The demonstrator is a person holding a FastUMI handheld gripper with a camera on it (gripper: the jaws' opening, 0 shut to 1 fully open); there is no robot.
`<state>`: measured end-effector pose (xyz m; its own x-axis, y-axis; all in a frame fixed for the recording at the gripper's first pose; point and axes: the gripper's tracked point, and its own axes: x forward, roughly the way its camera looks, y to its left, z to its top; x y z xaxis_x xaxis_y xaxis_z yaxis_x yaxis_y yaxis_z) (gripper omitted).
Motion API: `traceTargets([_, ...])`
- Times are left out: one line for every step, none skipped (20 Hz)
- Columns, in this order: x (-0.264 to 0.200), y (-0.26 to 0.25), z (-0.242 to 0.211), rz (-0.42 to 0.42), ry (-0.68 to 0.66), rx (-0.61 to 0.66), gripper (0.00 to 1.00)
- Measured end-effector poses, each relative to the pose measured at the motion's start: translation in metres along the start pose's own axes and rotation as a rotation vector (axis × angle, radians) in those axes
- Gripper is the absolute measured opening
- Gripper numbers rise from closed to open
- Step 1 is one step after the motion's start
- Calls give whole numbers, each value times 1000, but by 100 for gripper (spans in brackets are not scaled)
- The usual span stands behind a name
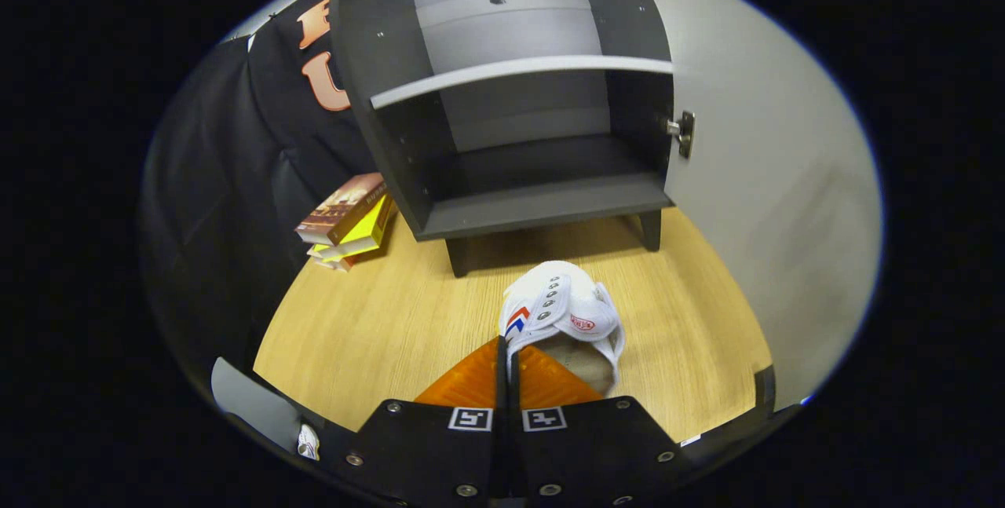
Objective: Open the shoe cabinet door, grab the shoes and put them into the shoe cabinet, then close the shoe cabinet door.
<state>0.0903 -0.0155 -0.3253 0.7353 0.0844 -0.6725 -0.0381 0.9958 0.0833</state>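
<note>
A white shoe with a red and blue mark on its side hangs just ahead of my fingers. My gripper is shut on the shoe's side wall near its opening. Beyond it stands the dark shoe cabinet on short legs. Its door is swung wide open to the right. Inside, the lower compartment is bare under a pale-edged shelf. Whether the shoe's sole touches the wooden table I cannot tell.
A small stack of books lies against the cabinet's left side. A metal hinge juts from the cabinet's right wall at the door. Black cloth hangs to the left of the table.
</note>
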Motion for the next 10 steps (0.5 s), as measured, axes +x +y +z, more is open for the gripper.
traceTargets([-10, 2, 17, -3, -34, -13, 0])
traceTargets([-19, 6, 35, -3, -67, -21, 0])
traceTargets([-27, 8, 52, -5, -105, -25, 0])
traceTargets([-36, 10, 70, -5, -142, -26, 0])
traceTargets([-45, 11, 86, -6, -177, -24, 0])
traceTargets([-54, 11, 103, -9, -208, -27, 0])
traceTargets([-60, 11, 116, -9, -235, -34, 0])
traceTargets([-64, 13, 131, -11, -263, -45, 0])
traceTargets([-64, 16, 144, -10, -284, -56, 0])
traceTargets([-66, 16, 155, -9, -302, -64, 0])
